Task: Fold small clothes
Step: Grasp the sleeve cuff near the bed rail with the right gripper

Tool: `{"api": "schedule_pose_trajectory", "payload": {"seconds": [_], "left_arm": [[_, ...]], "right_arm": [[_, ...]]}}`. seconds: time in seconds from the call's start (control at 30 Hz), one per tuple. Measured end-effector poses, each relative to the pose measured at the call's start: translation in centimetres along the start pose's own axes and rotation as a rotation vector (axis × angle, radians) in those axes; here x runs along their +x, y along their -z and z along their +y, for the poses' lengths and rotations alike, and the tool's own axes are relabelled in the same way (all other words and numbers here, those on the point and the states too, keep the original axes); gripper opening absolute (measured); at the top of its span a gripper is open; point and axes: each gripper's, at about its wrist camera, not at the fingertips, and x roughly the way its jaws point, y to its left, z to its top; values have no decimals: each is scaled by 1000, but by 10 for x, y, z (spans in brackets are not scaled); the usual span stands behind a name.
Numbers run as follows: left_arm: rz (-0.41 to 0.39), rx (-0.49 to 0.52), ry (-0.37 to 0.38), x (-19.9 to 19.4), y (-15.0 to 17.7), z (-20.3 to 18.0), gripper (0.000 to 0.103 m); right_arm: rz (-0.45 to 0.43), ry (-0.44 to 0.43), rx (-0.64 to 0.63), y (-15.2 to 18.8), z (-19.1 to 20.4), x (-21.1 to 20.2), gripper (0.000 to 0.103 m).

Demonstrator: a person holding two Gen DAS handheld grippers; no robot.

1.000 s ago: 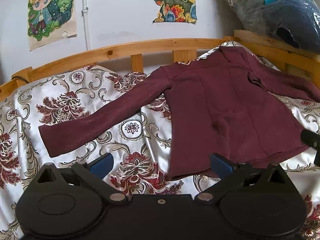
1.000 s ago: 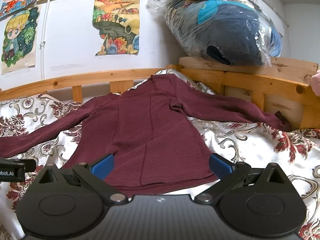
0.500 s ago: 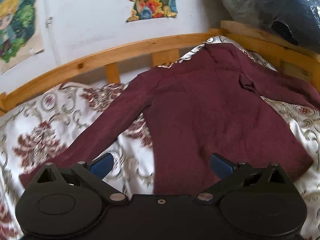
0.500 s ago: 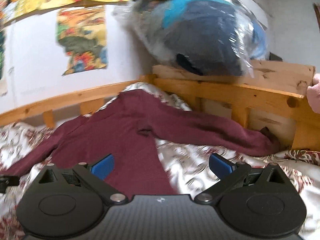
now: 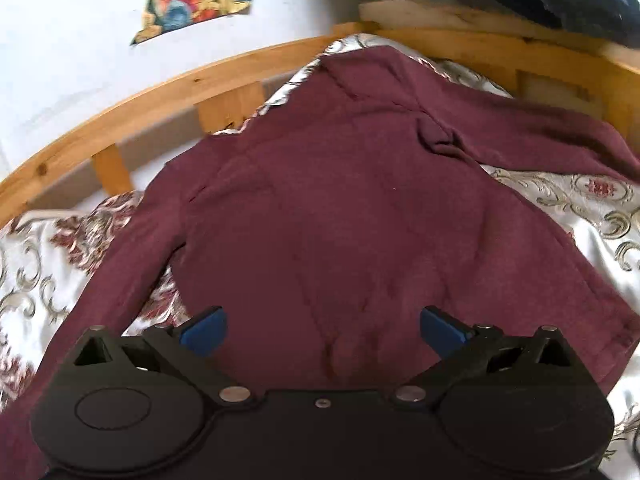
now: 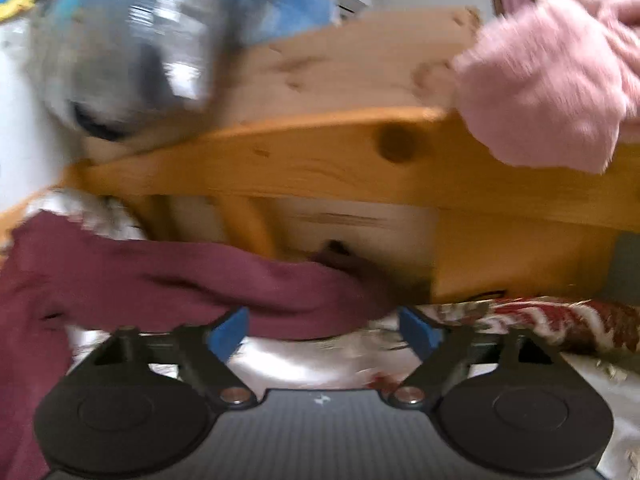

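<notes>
Wooden bed rail and pink garment block passage beyond the sleeve.

maroon long-sleeved top | spread flat, unfolded | sleeves out sideways | on bed

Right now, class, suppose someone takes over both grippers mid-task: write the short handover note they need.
Left gripper: open, empty, over the lower body of the maroon top.
Right gripper: open, nothing pinched; its jaws have just been closing, with the end of the right sleeve lying just ahead of them, near the wooden bed frame.
The top lies spread out on the patterned bedspread, both sleeves out to the sides.
Done: no fold is visible.
Left: take the sleeves, fold them in over the body, then fold the body.
</notes>
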Motion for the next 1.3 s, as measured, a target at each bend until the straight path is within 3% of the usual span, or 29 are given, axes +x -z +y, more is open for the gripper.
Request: {"api": "schedule_pose_trajectory", "payload": {"seconds": [0.13, 0.37, 0.43, 0.5, 0.6, 0.83, 1.03, 1.3], "left_arm": [[24, 34, -3, 14, -2, 0, 102], [40, 33, -20, 12, 1, 8, 102], [43, 30, -30, 11, 1, 7, 102], [58, 24, -35, 12, -2, 5, 102], [65, 7, -39, 12, -6, 1, 102], [60, -25, -36, 9, -14, -8, 102], [32, -37, -41, 2, -21, -5, 102], [7, -69, -67, 0, -34, 19, 102]], "right_arm": [[20, 23, -20, -6, -3, 20, 65], [85, 18, -31, -8, 2, 41, 61], [113, 23, -26, -10, 7, 45, 52], [130, 31, -14, -13, 9, 50, 30], [134, 23, -6, -12, 11, 51, 11], [58, -30, -80, -20, 32, 20, 8], [-65, -95, -214, -25, 67, -34, 7], [-257, -269, -379, -35, 142, -114, 6]]}}
